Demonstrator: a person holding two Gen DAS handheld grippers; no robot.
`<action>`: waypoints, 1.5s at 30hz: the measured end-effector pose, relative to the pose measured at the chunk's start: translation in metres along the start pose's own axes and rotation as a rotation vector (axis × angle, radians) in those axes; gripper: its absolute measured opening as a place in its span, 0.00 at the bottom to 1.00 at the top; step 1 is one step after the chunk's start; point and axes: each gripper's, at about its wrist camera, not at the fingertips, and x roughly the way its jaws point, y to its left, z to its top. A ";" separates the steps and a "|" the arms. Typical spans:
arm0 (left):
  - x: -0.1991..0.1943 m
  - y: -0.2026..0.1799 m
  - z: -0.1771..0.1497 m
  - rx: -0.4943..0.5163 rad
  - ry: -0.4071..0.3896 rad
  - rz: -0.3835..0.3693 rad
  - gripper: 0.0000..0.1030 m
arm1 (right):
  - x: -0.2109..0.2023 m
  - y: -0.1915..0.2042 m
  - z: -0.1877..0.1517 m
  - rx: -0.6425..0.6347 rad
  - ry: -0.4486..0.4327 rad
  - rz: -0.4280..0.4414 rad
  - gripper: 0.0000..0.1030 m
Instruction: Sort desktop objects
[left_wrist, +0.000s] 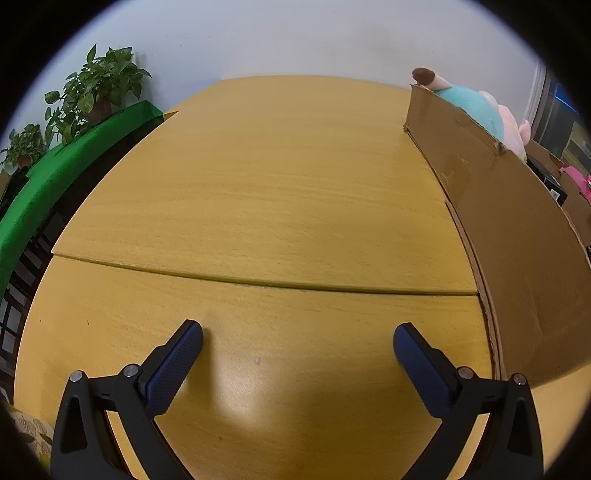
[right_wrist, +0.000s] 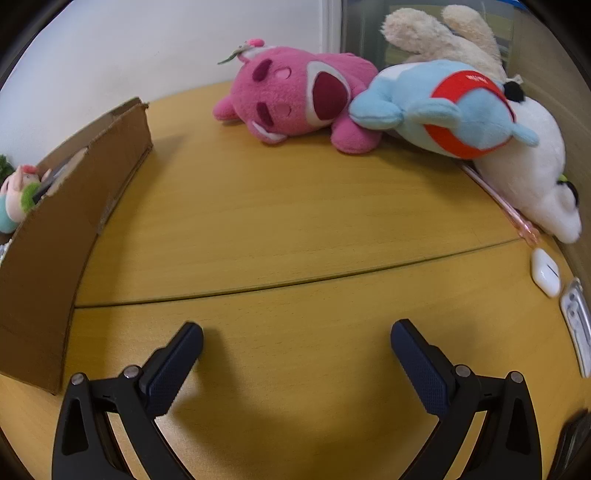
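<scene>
Two matching grippers are seen, one in each wrist view. The left gripper is built from black plastic arms with triangular cut-outs, and two silver round screw heads are set on each arm. Its fingers are faced with dark blue pads of fine dimpled texture. The right gripper is made alike.

The cardboard box hides all but the top of a teal plush behind its wall, while in the right wrist view a flat white object at the bench's right side is cut off by the frame and too distorted to identify.
</scene>
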 end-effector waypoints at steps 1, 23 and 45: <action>0.001 0.000 -0.001 0.003 0.000 -0.002 1.00 | 0.000 -0.001 0.000 -0.006 0.001 0.000 1.00; -0.010 0.011 0.003 0.062 0.010 -0.048 1.00 | -0.005 -0.004 0.002 -0.012 0.003 0.006 1.00; -0.011 0.010 0.003 0.061 0.009 -0.044 1.00 | -0.007 -0.004 0.005 -0.012 0.003 0.006 1.00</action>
